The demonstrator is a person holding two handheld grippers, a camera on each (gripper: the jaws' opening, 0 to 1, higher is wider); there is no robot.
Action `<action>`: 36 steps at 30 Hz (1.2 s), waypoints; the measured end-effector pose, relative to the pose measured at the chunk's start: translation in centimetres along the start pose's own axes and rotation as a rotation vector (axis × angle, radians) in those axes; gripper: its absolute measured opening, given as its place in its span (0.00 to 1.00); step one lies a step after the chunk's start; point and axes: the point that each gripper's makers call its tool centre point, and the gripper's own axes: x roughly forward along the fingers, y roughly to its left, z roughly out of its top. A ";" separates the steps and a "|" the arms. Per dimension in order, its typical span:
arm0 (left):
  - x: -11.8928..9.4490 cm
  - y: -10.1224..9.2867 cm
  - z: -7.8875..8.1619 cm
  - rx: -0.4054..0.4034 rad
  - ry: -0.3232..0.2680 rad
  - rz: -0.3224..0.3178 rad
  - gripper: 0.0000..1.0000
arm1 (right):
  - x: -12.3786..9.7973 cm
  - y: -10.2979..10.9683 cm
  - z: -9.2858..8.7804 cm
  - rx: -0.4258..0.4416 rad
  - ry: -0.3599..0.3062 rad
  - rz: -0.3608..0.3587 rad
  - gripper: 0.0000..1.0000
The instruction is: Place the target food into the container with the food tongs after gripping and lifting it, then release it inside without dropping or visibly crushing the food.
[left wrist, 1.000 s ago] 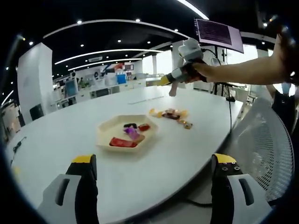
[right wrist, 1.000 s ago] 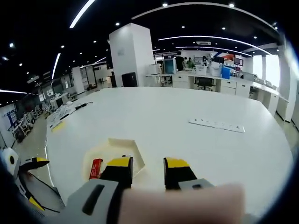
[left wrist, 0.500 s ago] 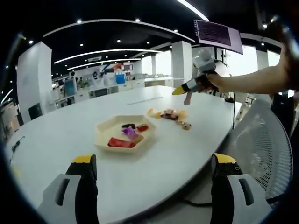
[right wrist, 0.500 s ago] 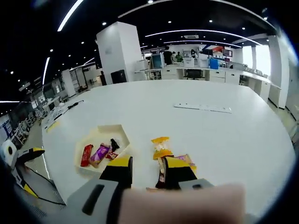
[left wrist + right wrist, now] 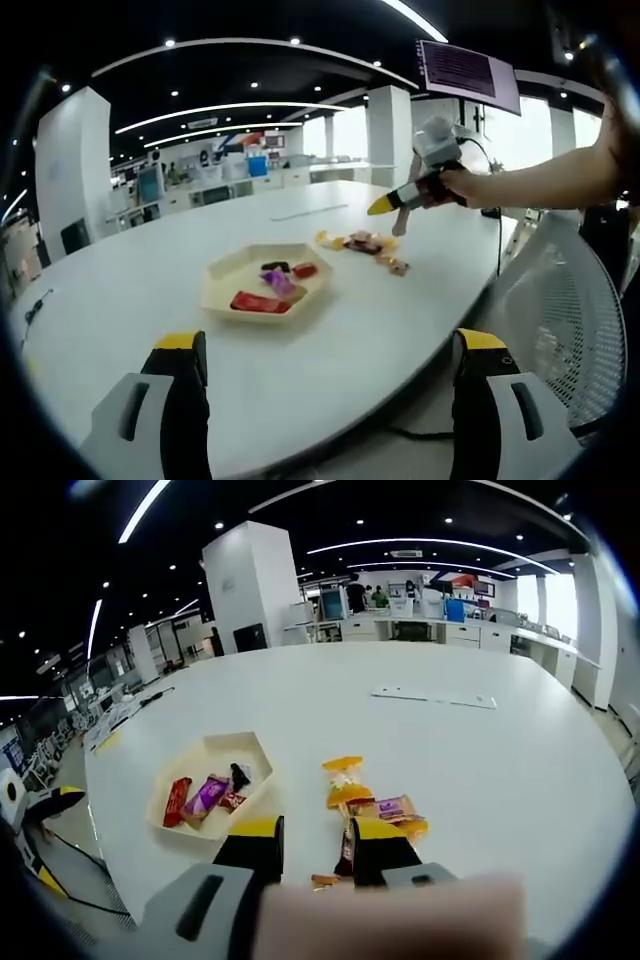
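A cream hexagonal tray (image 5: 250, 755), lower left of the right gripper view, holds wrapped snacks (image 5: 205, 797); more snack packets (image 5: 350, 785) lie loose just right of centre.

A white power strip (image 5: 434, 696) lies on the table (image 5: 520, 780); a mesh chair (image 5: 565, 320) stands beside it

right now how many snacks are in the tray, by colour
red packets: 2
purple packet: 1
dark packet: 1
total: 4 in the tray
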 end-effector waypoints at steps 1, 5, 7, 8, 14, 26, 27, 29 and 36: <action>0.0 0.0 0.0 -0.001 0.001 -0.002 0.99 | 0.1 0.0 -0.2 -0.003 0.001 -0.001 0.25; 0.0 -0.1 0.0 -0.001 -0.001 -0.003 0.99 | 0.6 0.0 -0.8 0.010 0.011 -0.005 0.25; 0.0 -0.1 0.0 -0.001 -0.001 -0.003 0.99 | 0.9 0.1 -1.1 0.012 0.017 -0.004 0.25; 0.0 -0.1 0.0 -0.001 0.001 -0.003 0.99 | 0.9 0.1 -1.2 0.008 0.017 -0.007 0.25; 0.0 -0.1 -0.1 -0.001 0.007 -0.006 0.99 | 1.4 -0.1 -1.2 0.007 0.016 -0.015 0.25; 0.0 -0.2 -0.2 -0.002 0.014 -0.014 0.98 | 3.0 -0.9 -2.8 0.067 0.042 -0.037 0.25; 0.0 -0.2 -0.2 -0.002 0.015 -0.014 0.98 | 3.1 -0.8 -2.9 0.077 0.041 -0.032 0.25; 0.1 -0.2 -0.2 -0.002 0.016 -0.012 0.99 | 3.0 -0.8 -2.7 0.069 0.037 -0.034 0.25; 0.1 -0.3 -0.4 -0.002 0.025 -0.022 0.97 | 3.2 -1.1 -3.0 0.064 0.043 -0.045 0.25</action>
